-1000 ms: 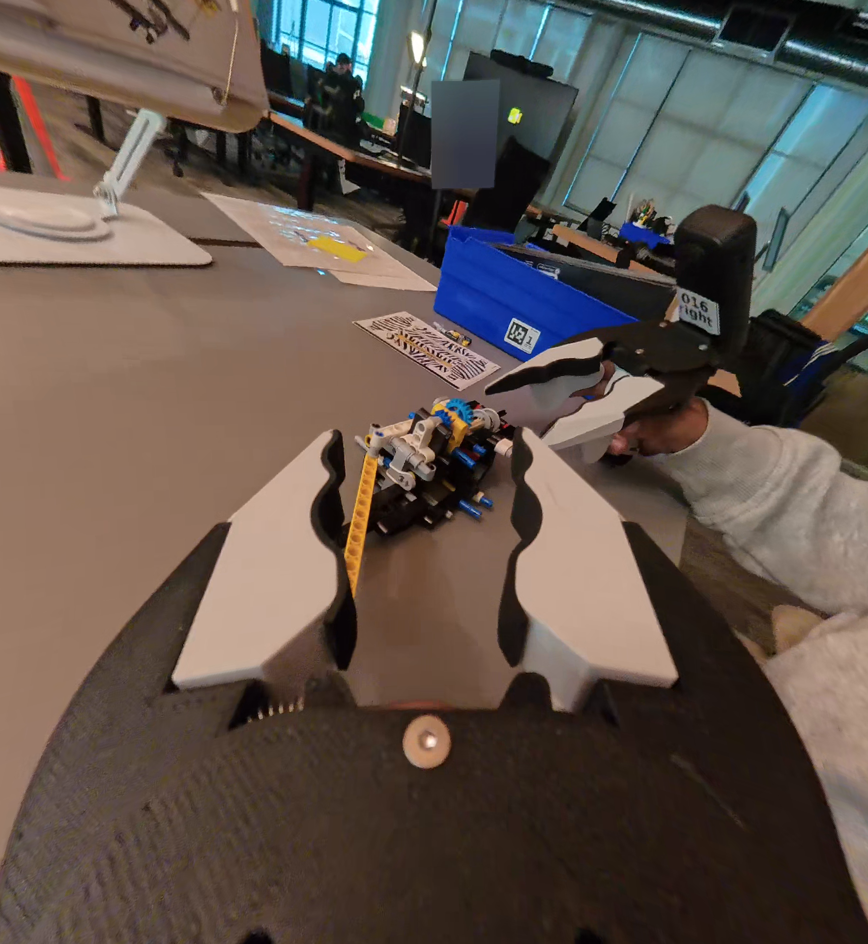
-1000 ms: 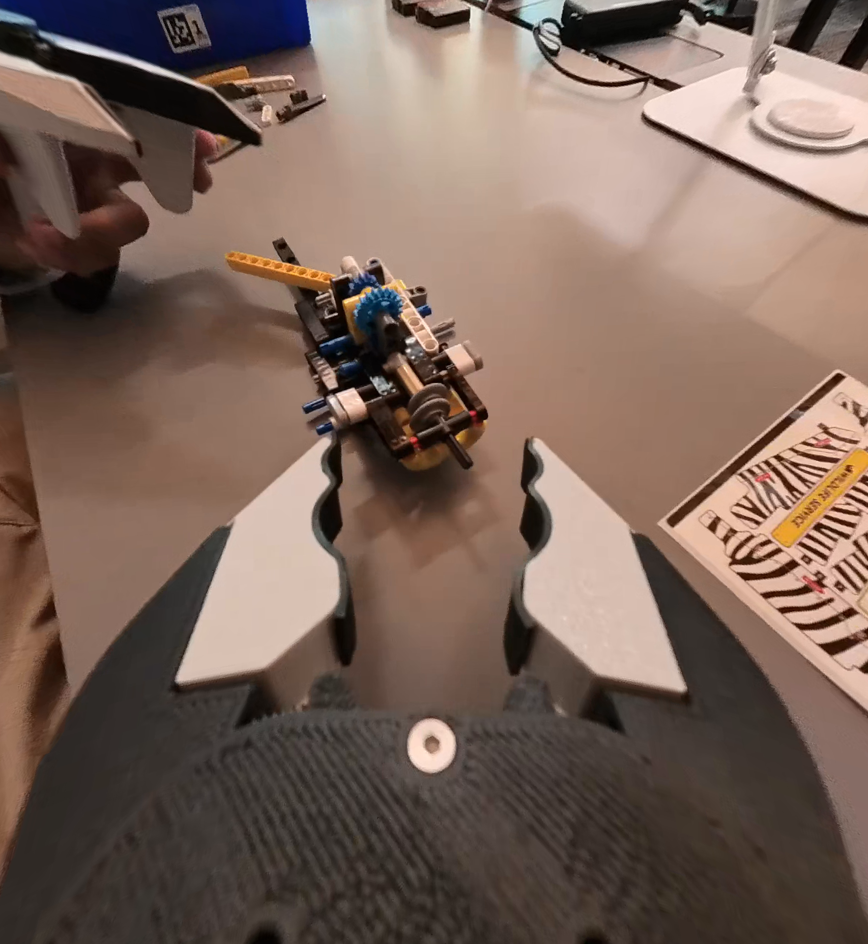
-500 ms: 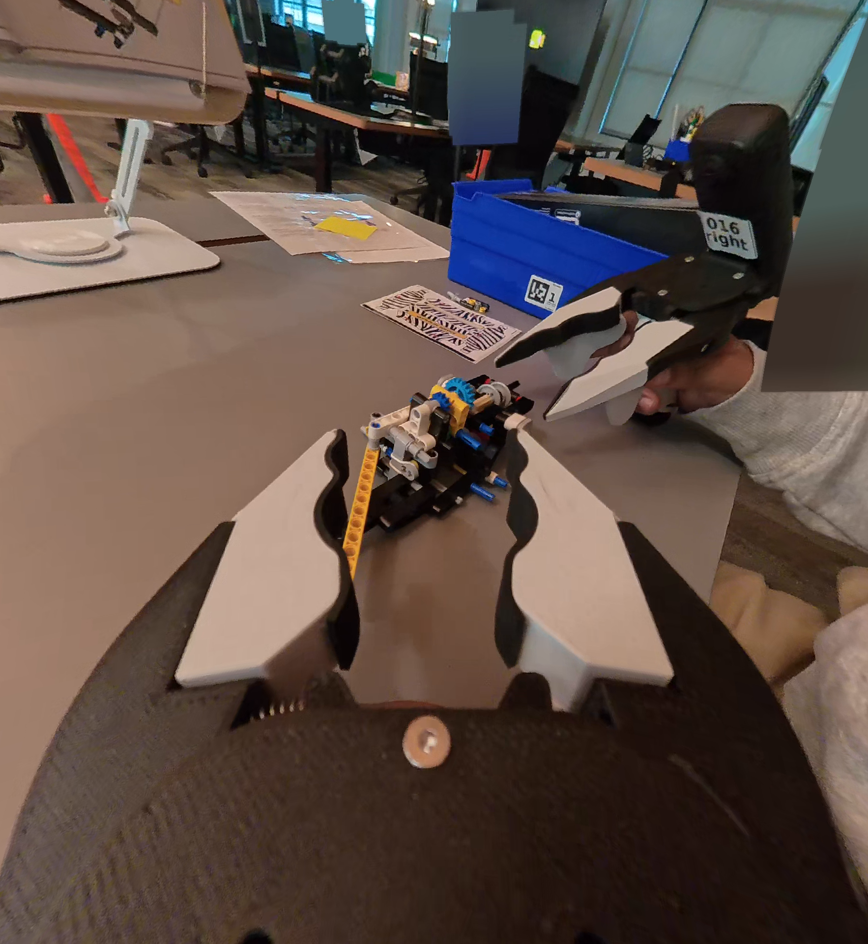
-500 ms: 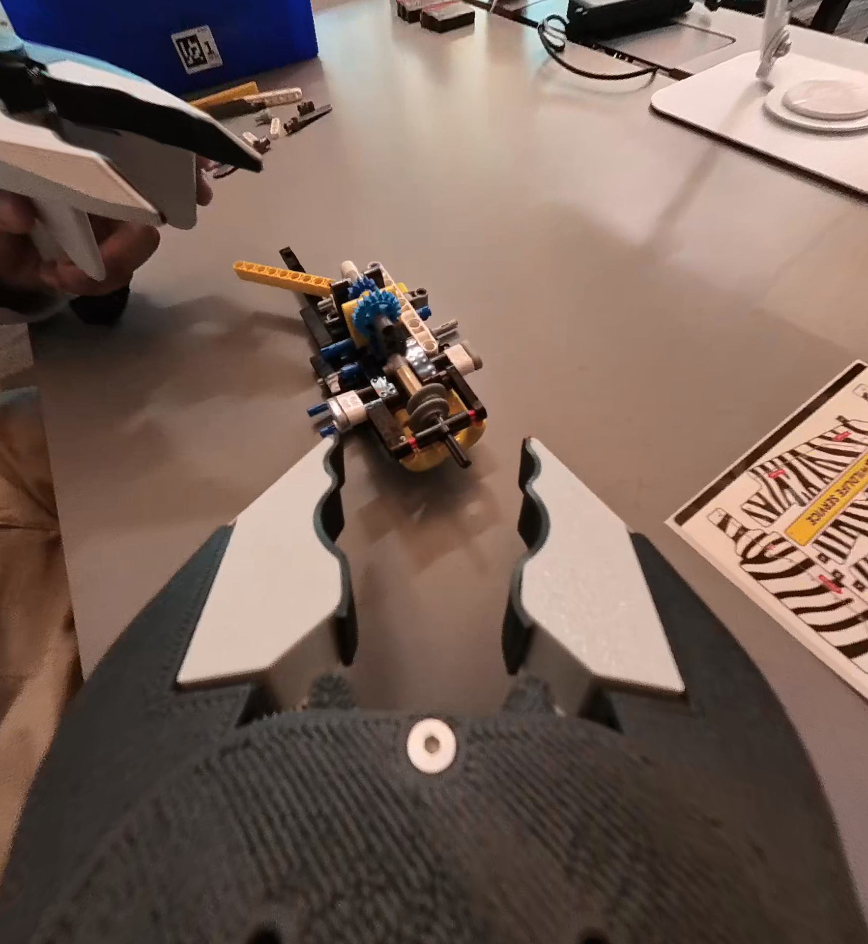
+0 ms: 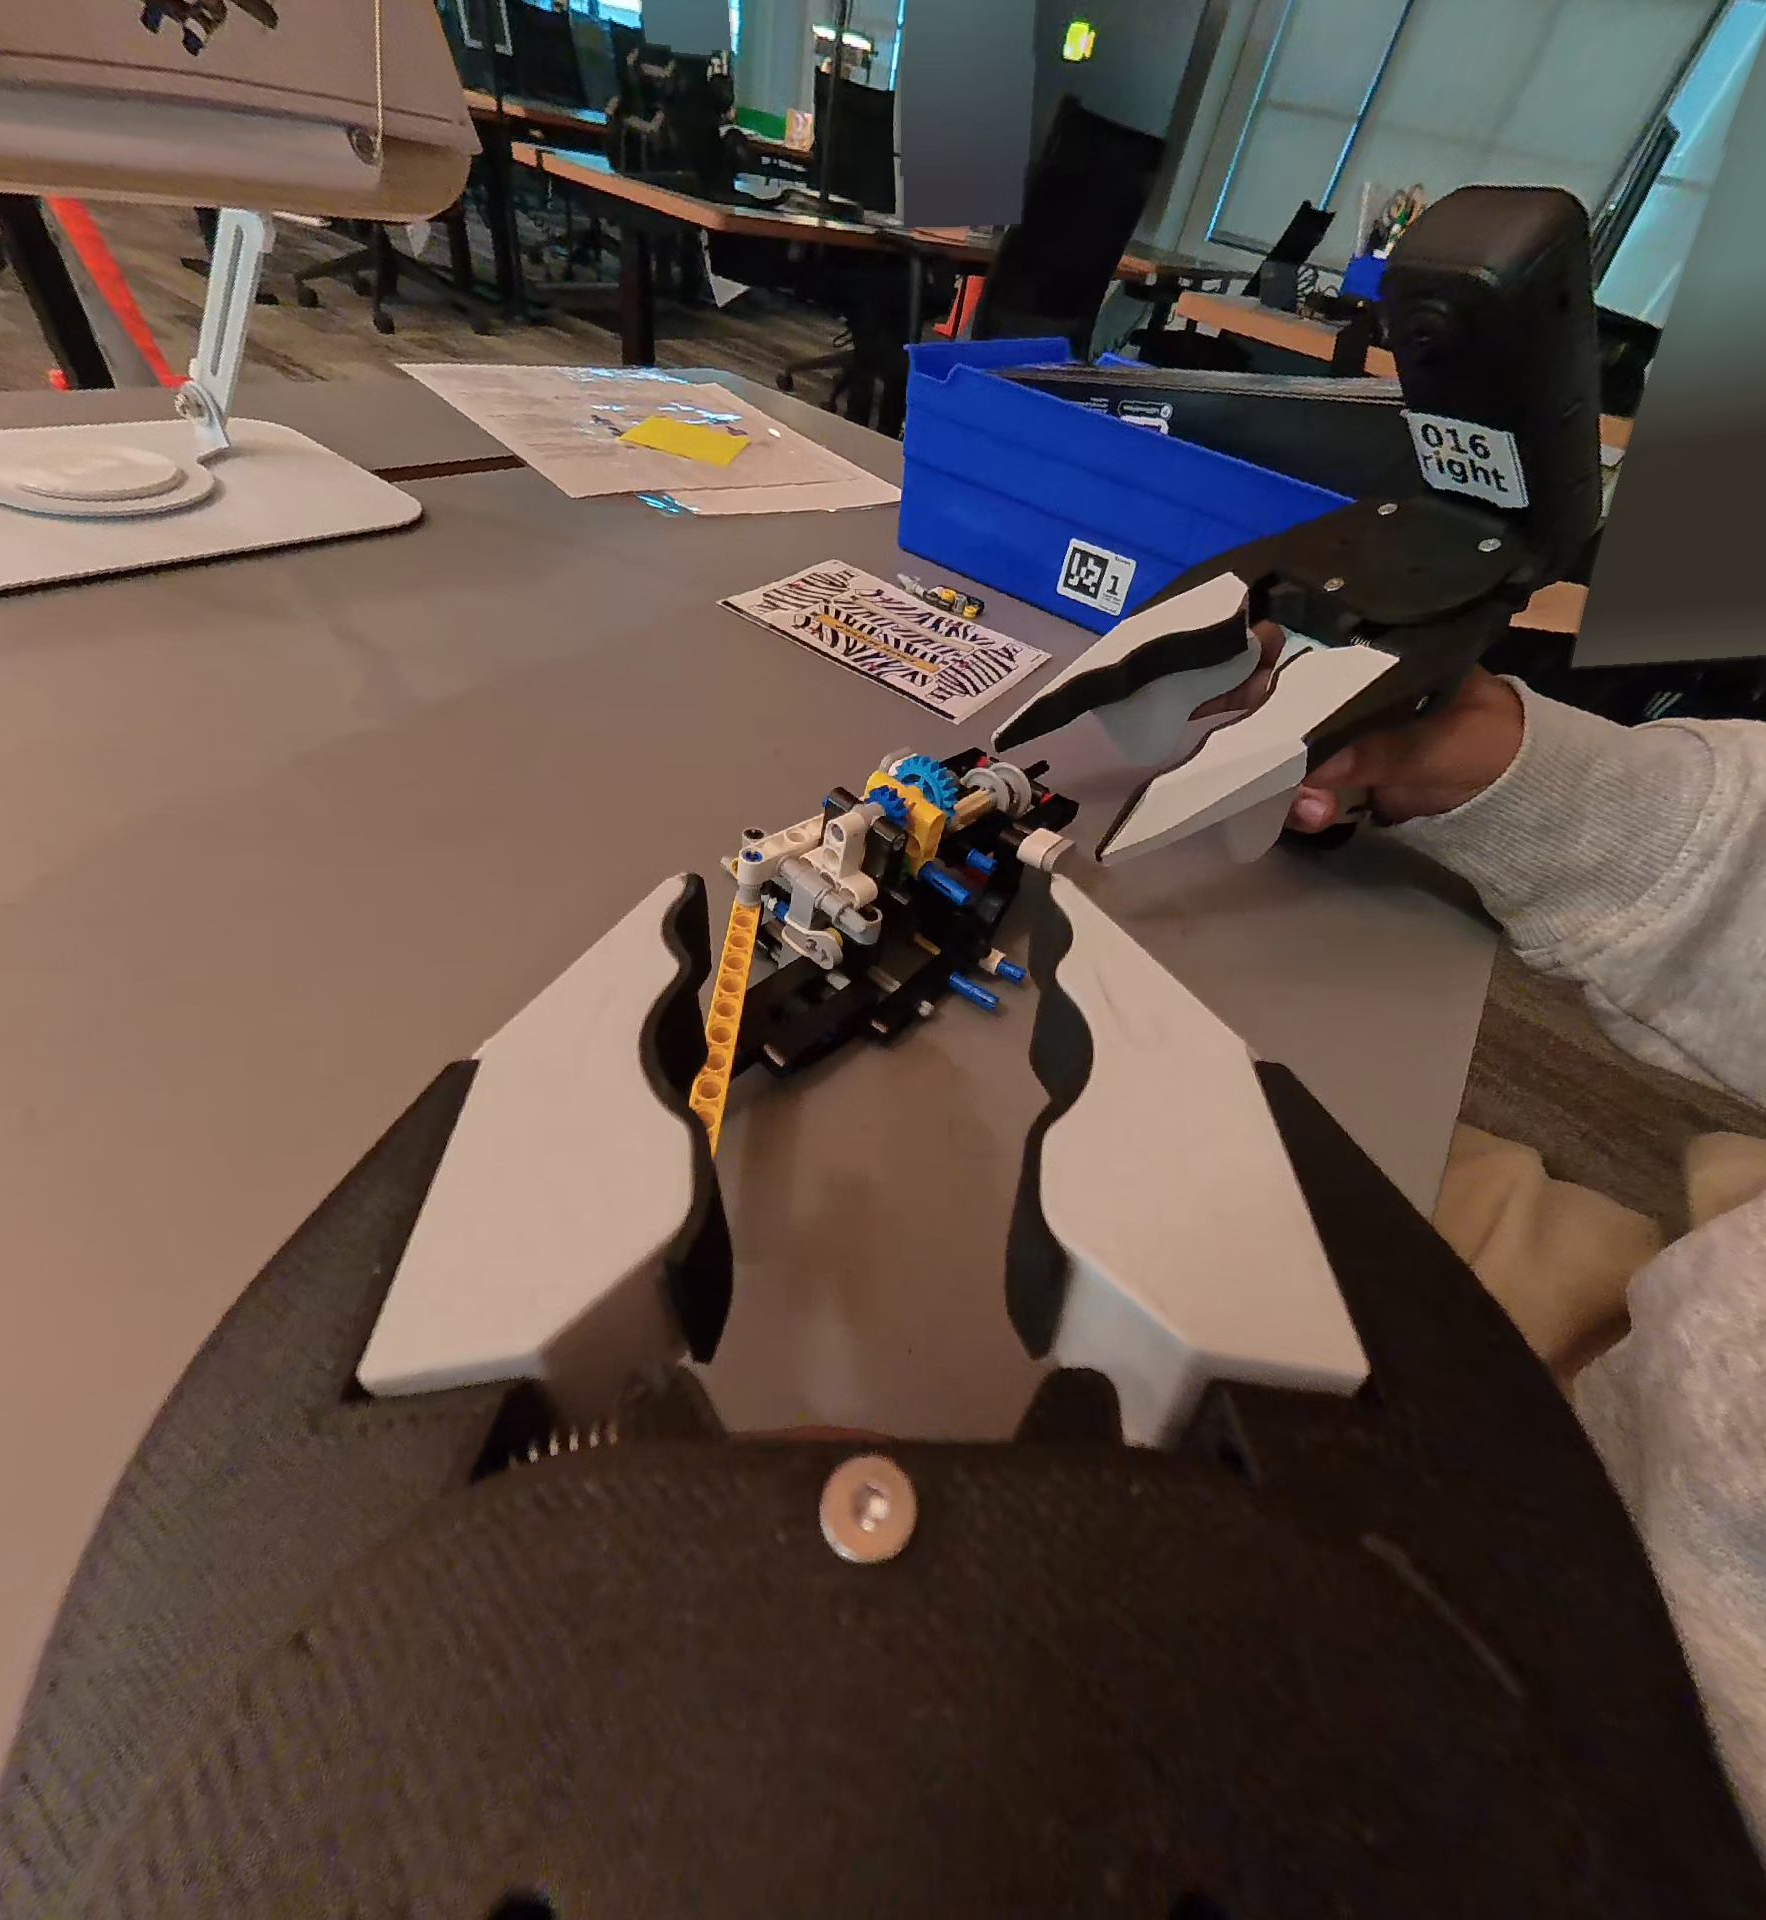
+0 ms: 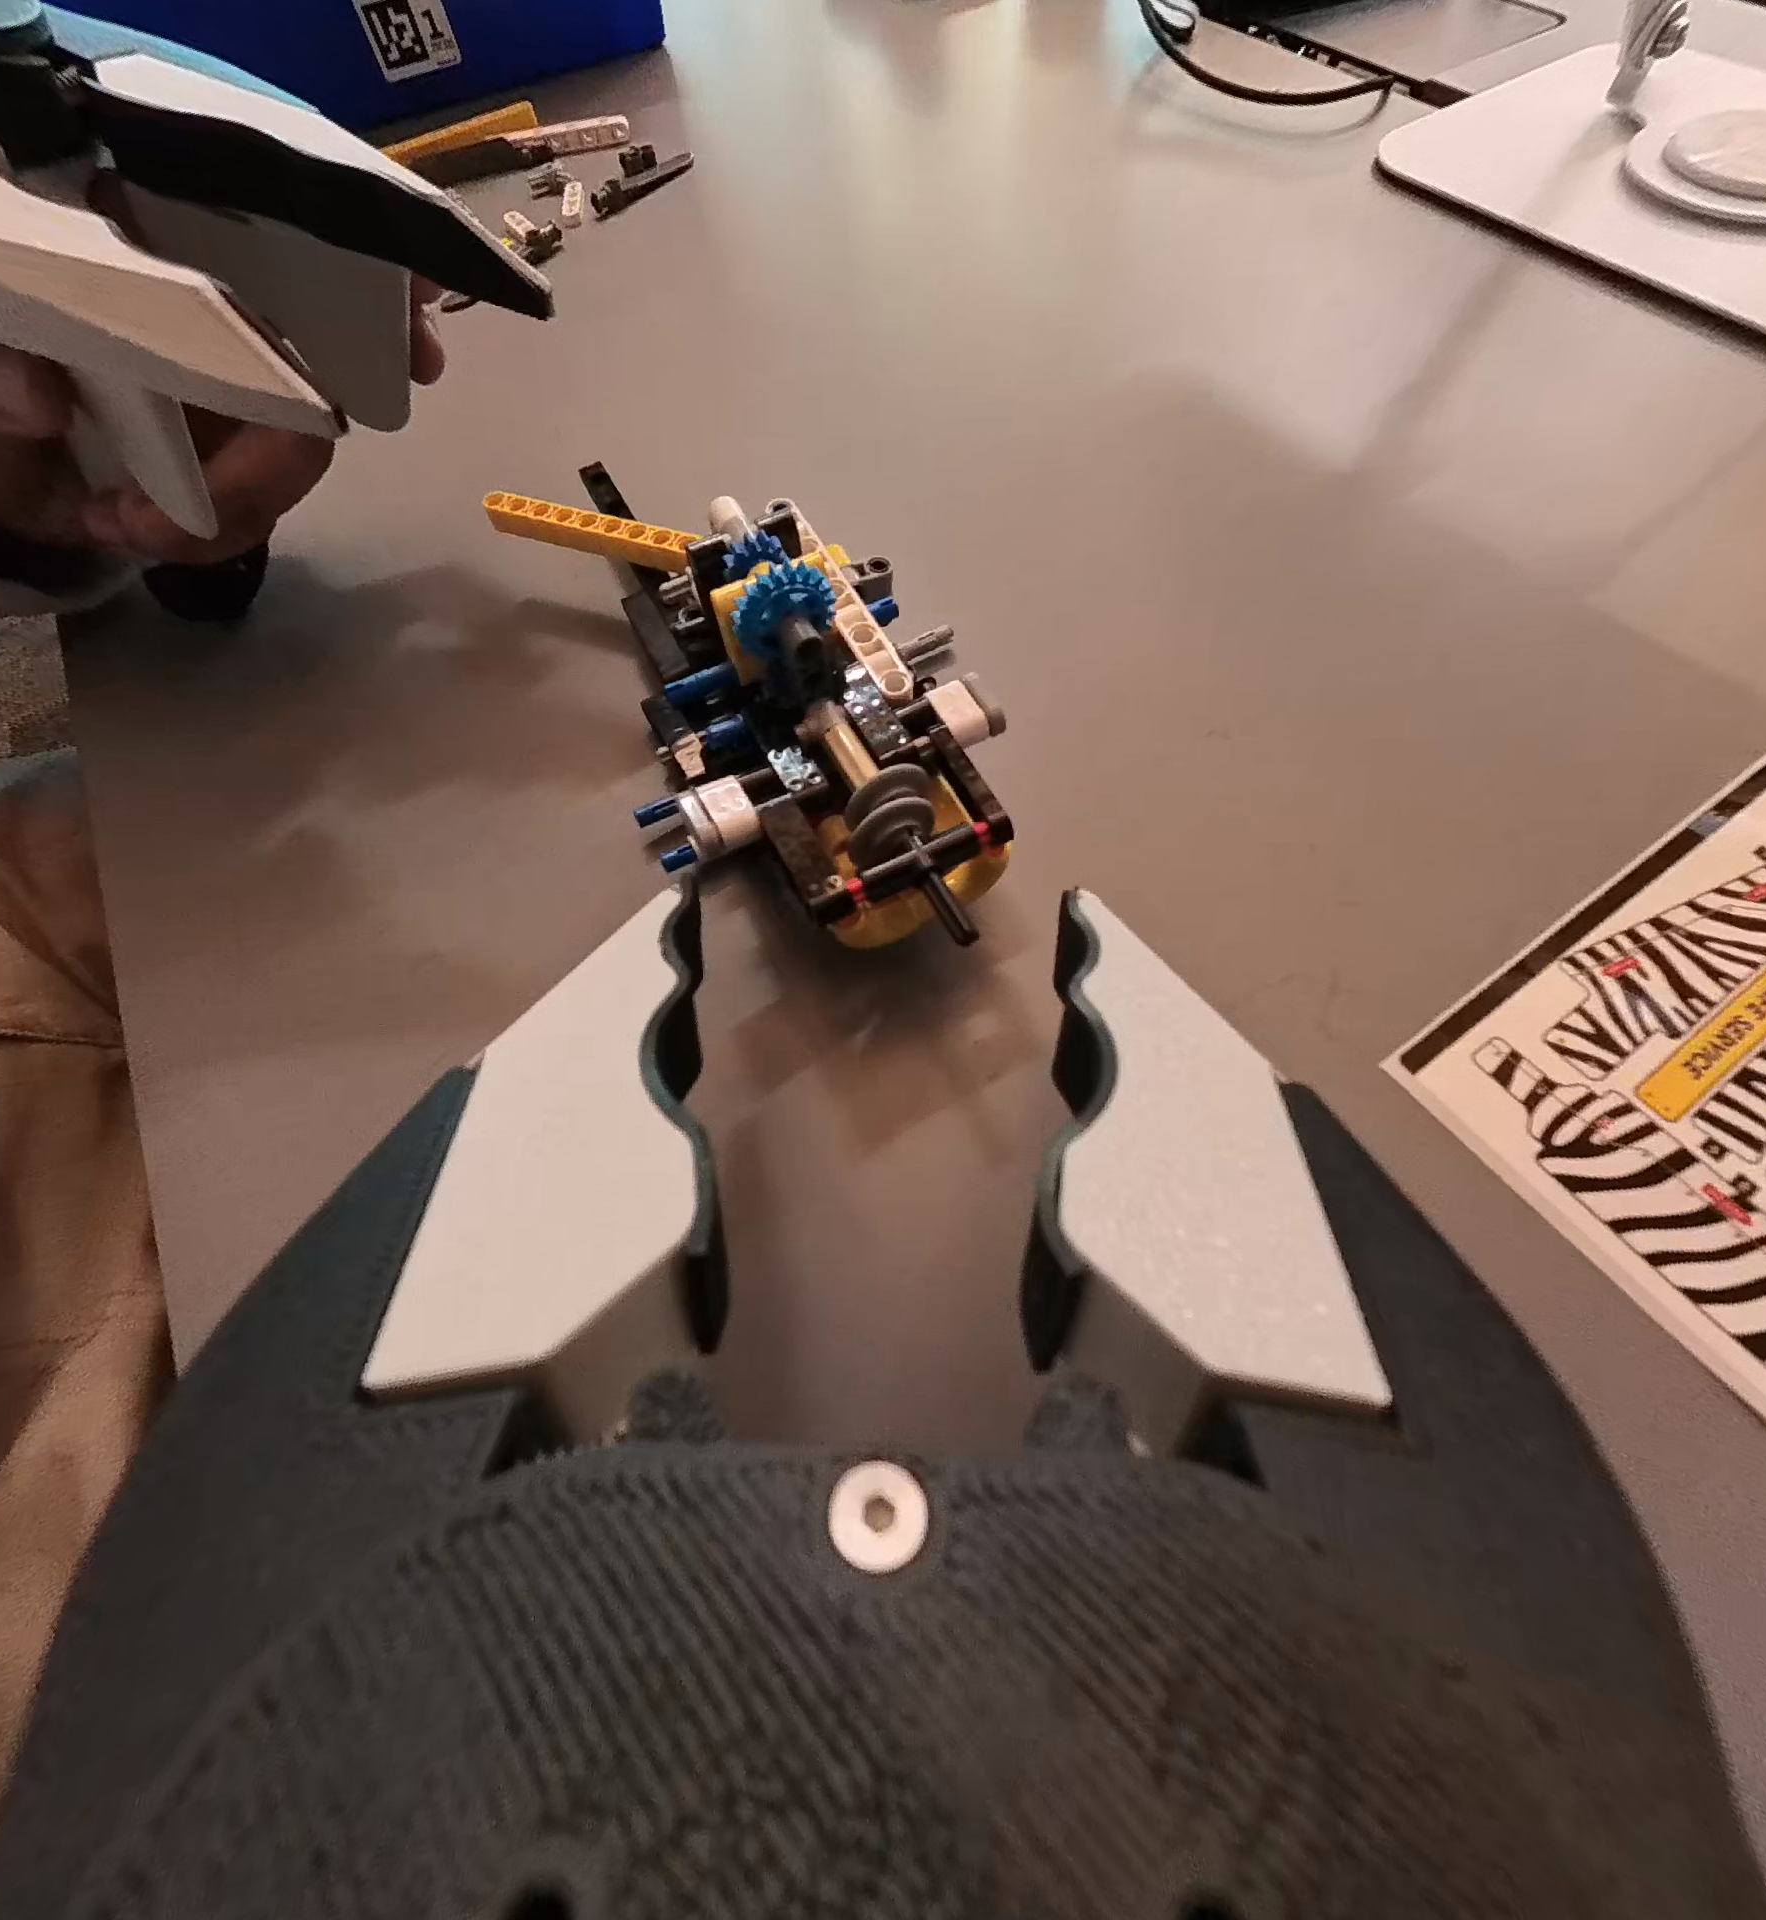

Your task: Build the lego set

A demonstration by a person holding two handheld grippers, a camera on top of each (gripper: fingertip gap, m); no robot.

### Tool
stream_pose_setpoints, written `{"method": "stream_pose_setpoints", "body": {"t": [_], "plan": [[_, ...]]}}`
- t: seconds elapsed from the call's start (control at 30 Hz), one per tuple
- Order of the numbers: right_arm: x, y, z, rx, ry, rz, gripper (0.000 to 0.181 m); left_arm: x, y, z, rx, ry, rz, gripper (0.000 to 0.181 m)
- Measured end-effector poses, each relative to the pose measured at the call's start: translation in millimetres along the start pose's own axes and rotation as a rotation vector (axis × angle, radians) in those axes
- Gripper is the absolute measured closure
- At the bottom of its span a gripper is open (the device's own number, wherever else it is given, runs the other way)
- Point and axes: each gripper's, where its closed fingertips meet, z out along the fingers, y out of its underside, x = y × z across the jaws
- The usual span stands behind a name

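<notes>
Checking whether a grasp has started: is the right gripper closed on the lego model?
No. In the right wrist view the right gripper stands open with bare table between its fingers, and the lego model sits just beyond the tips.

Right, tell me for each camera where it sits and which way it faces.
Left wrist view: on the left gripper, looking along its open fingers at the lego model on the table; right gripper, hand and sleeve show beyond.
Right wrist view: on the right gripper, facing the model's opposite end; the left gripper shows upper left.
Both share the model, sticker sheet and blue bin.
</notes>
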Motion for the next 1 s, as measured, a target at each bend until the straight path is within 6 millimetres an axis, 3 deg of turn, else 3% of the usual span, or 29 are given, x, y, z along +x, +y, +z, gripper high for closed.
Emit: {"method": "stream_pose_setpoints", "body": {"t": [1.0], "plan": [[-3.4,6.3,4.7,-0.048,-0.008,-0.021,0.116,0.4,5.4,2.2,-0.034,0.028,-0.048,0.122]]}}
